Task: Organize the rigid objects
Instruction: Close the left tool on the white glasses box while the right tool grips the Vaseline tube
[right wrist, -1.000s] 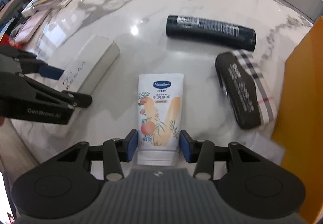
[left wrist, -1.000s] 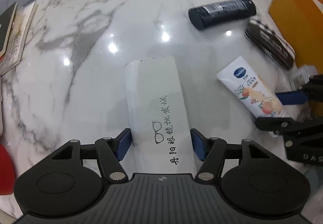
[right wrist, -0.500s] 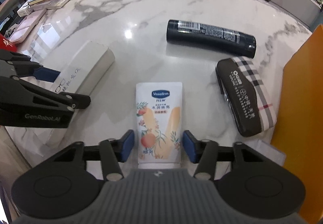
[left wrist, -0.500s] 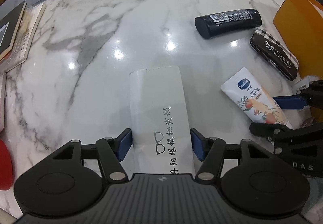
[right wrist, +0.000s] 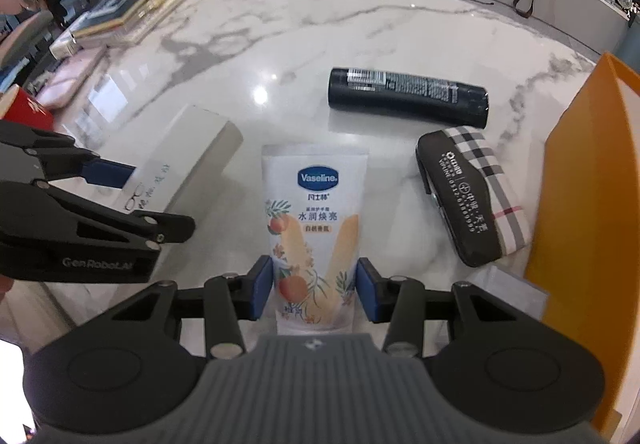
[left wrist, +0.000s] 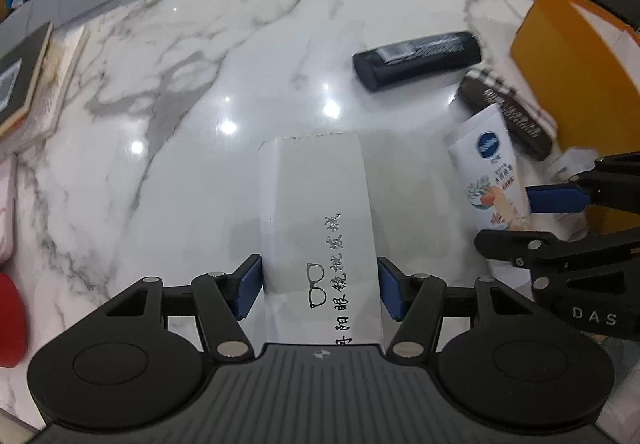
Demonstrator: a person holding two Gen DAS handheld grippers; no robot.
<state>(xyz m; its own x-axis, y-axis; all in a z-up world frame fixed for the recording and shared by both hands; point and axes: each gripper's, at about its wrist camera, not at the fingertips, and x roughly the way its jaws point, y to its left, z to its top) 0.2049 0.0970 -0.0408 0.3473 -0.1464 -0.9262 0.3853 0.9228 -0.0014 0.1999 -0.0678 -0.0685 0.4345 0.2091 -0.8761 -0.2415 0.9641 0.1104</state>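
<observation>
Left wrist view: left gripper (left wrist: 319,286) clamps a white glasses box (left wrist: 316,212) between its pads, just lifted; right wrist view: right gripper (right wrist: 315,288) pinches a Vaseline tube (right wrist: 314,220), which could slip free since only its lower end is held.

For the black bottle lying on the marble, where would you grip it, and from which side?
Grip the black bottle mid-body, coming from above with fingers across its narrow width. It lies flat and long on the table, with open marble along both long sides.
</observation>
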